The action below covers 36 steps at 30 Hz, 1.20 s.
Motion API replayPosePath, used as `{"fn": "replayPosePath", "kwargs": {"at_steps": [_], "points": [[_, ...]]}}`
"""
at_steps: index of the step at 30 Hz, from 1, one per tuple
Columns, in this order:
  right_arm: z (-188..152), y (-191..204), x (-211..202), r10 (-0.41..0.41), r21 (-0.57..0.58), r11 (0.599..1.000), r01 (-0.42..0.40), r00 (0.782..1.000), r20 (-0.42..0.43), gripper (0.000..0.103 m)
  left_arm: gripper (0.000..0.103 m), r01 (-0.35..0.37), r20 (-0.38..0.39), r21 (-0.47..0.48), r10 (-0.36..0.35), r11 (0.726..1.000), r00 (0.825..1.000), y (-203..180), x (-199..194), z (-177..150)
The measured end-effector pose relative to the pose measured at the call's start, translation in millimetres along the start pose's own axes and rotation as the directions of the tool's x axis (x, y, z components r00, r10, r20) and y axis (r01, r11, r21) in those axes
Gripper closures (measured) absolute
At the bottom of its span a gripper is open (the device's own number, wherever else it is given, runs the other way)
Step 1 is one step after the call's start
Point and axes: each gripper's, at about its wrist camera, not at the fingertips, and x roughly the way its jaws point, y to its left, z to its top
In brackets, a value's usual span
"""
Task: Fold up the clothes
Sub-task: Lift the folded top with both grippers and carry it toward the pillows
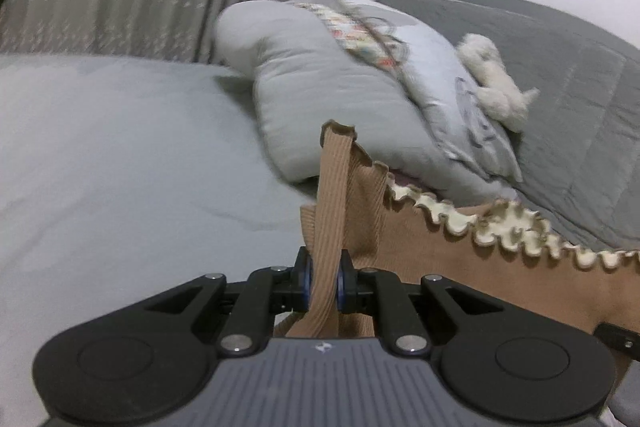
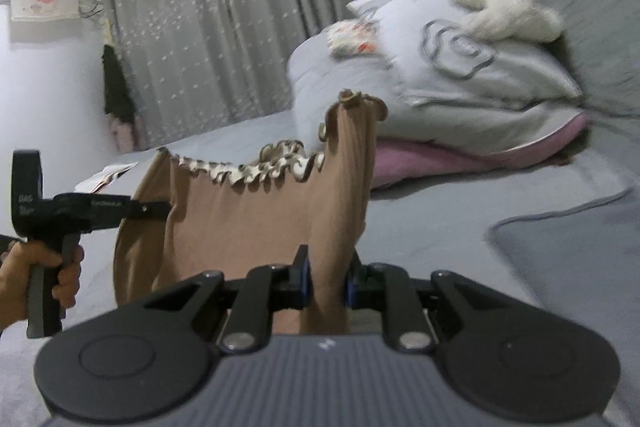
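Note:
A tan ribbed top (image 1: 440, 259) with a cream ruffled neckline (image 1: 500, 227) hangs stretched between both grippers above the bed. In the left wrist view my left gripper (image 1: 324, 283) is shut on one shoulder strap, which stands up between the pads. In the right wrist view my right gripper (image 2: 328, 283) is shut on the other shoulder of the tan top (image 2: 240, 227). At the far left of that view a hand (image 2: 24, 267) holds the left gripper (image 2: 162, 211), whose tips disappear into the cloth's edge. The lower part of the top is hidden below the grippers.
The light grey bed sheet (image 1: 120, 167) spreads below. Ahead lie pale pillows (image 2: 460, 79), a white plush toy (image 2: 500, 11), a pink cloth (image 2: 460, 155) under them and a dark grey quilt (image 1: 580, 107). A grey curtain (image 2: 220, 27) hangs behind; papers (image 2: 108, 177) lie at the bed's far side.

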Motion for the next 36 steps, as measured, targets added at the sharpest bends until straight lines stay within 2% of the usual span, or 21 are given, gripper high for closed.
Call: {"fn": "replayPosePath", "kwargs": {"at_steps": [5, 9, 14, 21, 25, 28, 30, 34, 35, 36], "points": [[4.1, -43.3, -43.6, -0.087, 0.055, 0.995, 0.084, 0.995, 0.044, 0.089, 0.093, 0.05, -0.002, 0.104, -0.05, 0.993, 0.999, -83.8, 37.1, 16.0], [3.1, -80.1, -72.0, -0.165, 0.088, 0.984, 0.158, 0.983, 0.08, 0.089, 0.093, 0.096, -0.002, 0.136, -0.097, 0.986, 0.995, -137.2, 60.7, 21.1], [-0.9, -121.1, -106.0, -0.23, 0.154, 0.965, 0.212, 0.966, 0.115, 0.09, 0.093, 0.17, -0.026, 0.182, -0.168, 0.969, 0.986, -208.8, 90.8, 17.8], [-10.9, -186.8, -150.2, -0.322, 0.294, 0.917, 0.271, 0.936, 0.143, 0.092, 0.093, 0.246, -0.075, 0.269, -0.234, 0.931, 0.969, -296.7, 117.1, 10.3], [-18.4, -208.2, -163.0, -0.394, 0.308, 0.892, 0.33, 0.902, 0.174, 0.096, 0.093, 0.27, -0.093, 0.308, -0.254, 0.912, 0.963, -334.7, 135.0, 5.4], [-28.1, -234.1, -160.3, -0.408, 0.351, 0.872, 0.34, 0.902, 0.139, 0.096, 0.093, 0.27, -0.14, 0.358, -0.234, 0.894, 0.962, -359.9, 158.0, -6.8], [-39.6, -259.9, -149.6, -0.394, 0.403, 0.854, 0.329, 0.915, 0.088, 0.096, 0.093, 0.251, -0.183, 0.394, -0.192, 0.884, 0.964, -374.5, 180.6, -20.0], [-58.9, -289.6, -143.1, -0.39, 0.49, 0.808, 0.327, 0.92, 0.03, 0.089, 0.093, 0.197, -0.198, 0.412, -0.124, 0.889, 0.972, -380.6, 213.1, -43.4], [-65.3, -298.9, -142.2, -0.377, 0.527, 0.79, 0.313, 0.926, 0.016, 0.083, 0.093, 0.184, -0.193, 0.406, -0.113, 0.895, 0.975, -380.5, 218.9, -47.3], [-72.7, -309.7, -140.5, -0.361, 0.568, 0.767, 0.297, 0.932, 0.001, 0.072, 0.093, 0.175, -0.19, 0.401, -0.105, 0.899, 0.976, -380.2, 223.4, -50.3]]}}
